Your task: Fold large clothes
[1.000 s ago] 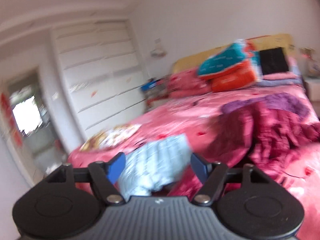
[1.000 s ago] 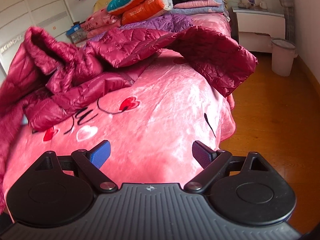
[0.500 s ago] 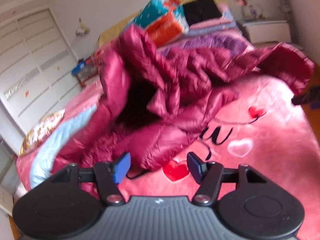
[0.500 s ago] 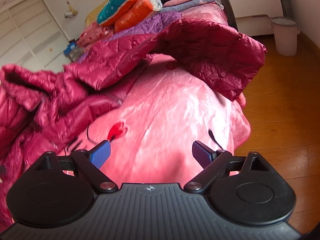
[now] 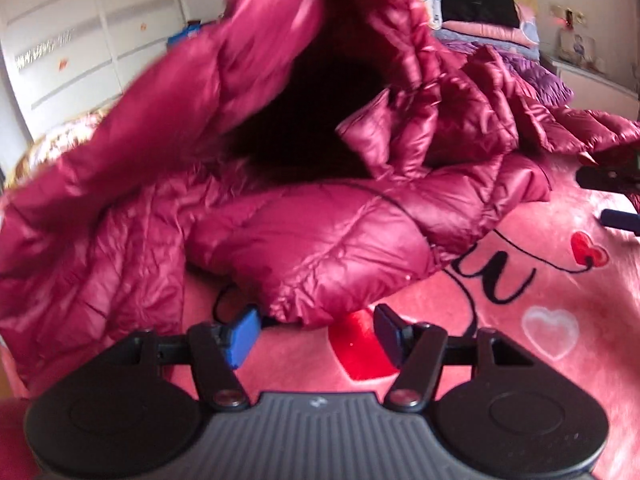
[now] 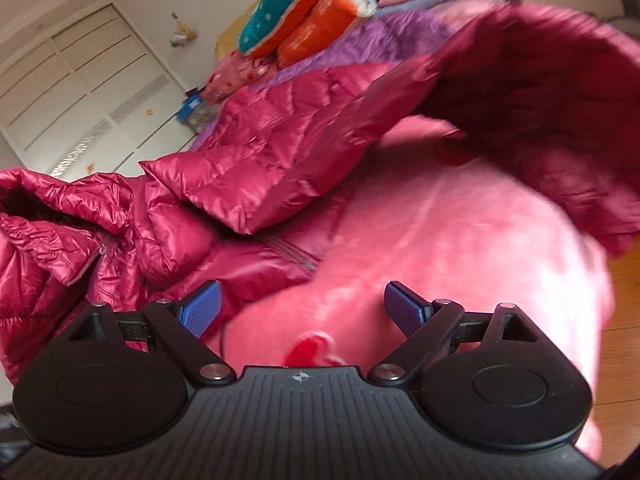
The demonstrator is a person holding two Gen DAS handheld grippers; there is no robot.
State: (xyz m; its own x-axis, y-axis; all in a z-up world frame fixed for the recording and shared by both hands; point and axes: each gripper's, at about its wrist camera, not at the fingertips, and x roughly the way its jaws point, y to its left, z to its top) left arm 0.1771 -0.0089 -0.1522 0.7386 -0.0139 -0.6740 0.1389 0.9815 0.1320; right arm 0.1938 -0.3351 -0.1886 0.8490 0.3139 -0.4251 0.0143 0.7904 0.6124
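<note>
A crumpled, shiny magenta puffer jacket (image 5: 320, 240) lies in a heap on the bed's pink heart-print blanket (image 5: 560, 300). My left gripper (image 5: 316, 330) points down at it, open. A rounded end of the jacket lies just at and between its blue fingertips, and the pads do not press on it. My right gripper (image 6: 302, 308) is open over bare blanket (image 6: 440, 240). The jacket (image 6: 260, 168) lies beside its left finger. A blurred part of the jacket (image 6: 540, 100) hangs over the bed's right edge. At the right edge of the left wrist view shows a blue pad (image 5: 620, 218) of the right gripper.
Folded bedding and pillows (image 6: 304, 12) are stacked at the head of the bed beside a purple garment (image 5: 536, 76). A white wardrobe (image 5: 80, 32) stands to the left. A white nightstand (image 5: 592, 76) and wooden floor (image 6: 624, 320) lie to the right.
My left gripper swung down and in close to the jacket, and its jaws narrowed a little. My right gripper moved left toward the jacket and tilted. The jacket's right part looks lifted and blurred.
</note>
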